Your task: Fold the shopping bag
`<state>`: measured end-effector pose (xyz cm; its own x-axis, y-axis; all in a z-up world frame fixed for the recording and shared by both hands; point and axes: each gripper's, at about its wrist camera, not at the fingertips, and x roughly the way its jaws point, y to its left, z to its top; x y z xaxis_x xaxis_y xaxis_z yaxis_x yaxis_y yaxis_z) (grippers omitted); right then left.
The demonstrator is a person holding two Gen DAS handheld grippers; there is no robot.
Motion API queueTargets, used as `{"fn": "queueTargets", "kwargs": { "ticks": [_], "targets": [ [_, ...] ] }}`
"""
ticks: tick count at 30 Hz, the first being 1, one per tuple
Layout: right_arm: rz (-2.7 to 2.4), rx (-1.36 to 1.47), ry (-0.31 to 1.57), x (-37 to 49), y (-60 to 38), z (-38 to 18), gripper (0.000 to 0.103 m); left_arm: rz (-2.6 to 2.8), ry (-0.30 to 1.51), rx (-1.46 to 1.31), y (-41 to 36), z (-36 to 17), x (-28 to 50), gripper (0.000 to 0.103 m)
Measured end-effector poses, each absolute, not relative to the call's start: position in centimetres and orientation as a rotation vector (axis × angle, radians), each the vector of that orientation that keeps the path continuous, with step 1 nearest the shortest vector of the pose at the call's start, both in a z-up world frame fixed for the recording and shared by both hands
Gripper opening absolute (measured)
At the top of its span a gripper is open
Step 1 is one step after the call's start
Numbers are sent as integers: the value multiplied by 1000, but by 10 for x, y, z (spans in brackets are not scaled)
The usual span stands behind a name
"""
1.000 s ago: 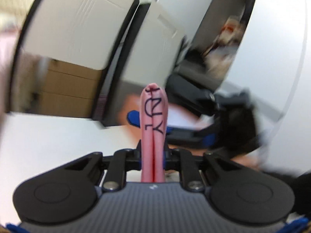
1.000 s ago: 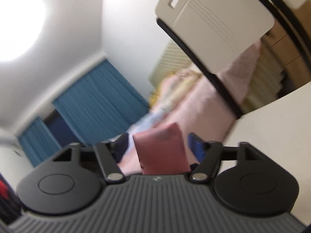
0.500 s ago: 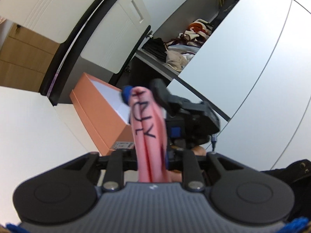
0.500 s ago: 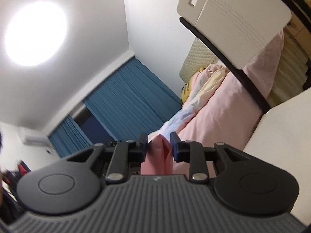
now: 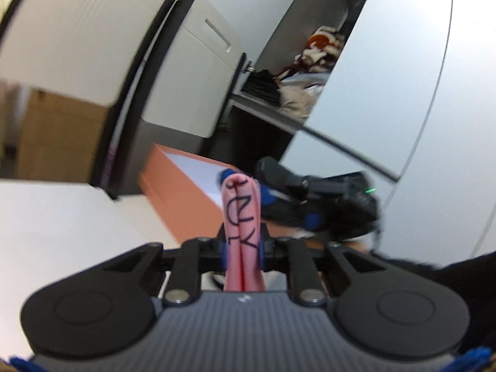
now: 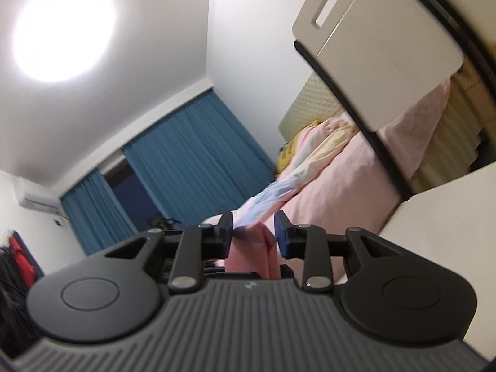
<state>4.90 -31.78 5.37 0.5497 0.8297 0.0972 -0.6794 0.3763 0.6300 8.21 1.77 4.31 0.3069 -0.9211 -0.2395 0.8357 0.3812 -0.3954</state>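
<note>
The left claw (image 5: 242, 249) was closing on a bunched fold of the pink shopping bag (image 5: 241, 217), its blue pads pressed against both sides of the fabric. The fold stood upright out of the pinch, doubled over at the top, with black hand-drawn letters across it. Held this way, the layers were kept together and off the white table (image 5: 55, 217) below and to the left of the claw — likely so the bag could be stretched between both hands.

Beyond the left claw and to its right, the right claw (image 5: 263, 193) showed as a dark, blurred shape meeting the far end of the same fold, in front of an orange box (image 5: 183, 192).

In the right wrist view, the right claw (image 6: 253, 234) was opening. More pink bag (image 6: 252, 254) sat between its blue pads, with a small gap showing on each side, so the fabric seemed loosely cradled rather than squeezed — perhaps to let the grip be reset. A bed (image 6: 341, 179) with pink bedding lay beyond, and blue curtains (image 6: 192, 161) hung to the left.
</note>
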Motion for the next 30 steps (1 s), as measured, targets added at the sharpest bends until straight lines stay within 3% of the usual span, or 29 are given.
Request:
{"fn": "queueTargets", "kwargs": {
  "ticks": [2, 5, 11, 15, 23, 25, 27, 30],
  "targets": [
    [883, 603, 235, 37, -332, 58, 35, -1091, 456, -151, 15, 44, 75, 20],
    [675, 443, 252, 18, -351, 61, 55, -989, 409, -64, 8, 47, 63, 20],
    [480, 334, 343, -5, -385, 43, 55, -914, 297, 91, -6, 53, 38, 20],
    [739, 571, 290, -2, -391, 38, 55, -1098, 353, 33, -4, 52, 35, 21],
    [1024, 543, 254, 3, -343, 41, 56, -1347, 488, -66, -4, 49, 40, 21],
    [1068, 547, 260, 5, -332, 37, 54, -1367, 498, -50, -7, 49, 39, 21],
    [1111, 554, 276, 8, -325, 34, 37, -1372, 516, -50, -8, 47, 39, 23],
    [1140, 542, 283, 7, -319, 34, 29, -1382, 526, -79, -4, 45, 42, 32]
  ]
}}
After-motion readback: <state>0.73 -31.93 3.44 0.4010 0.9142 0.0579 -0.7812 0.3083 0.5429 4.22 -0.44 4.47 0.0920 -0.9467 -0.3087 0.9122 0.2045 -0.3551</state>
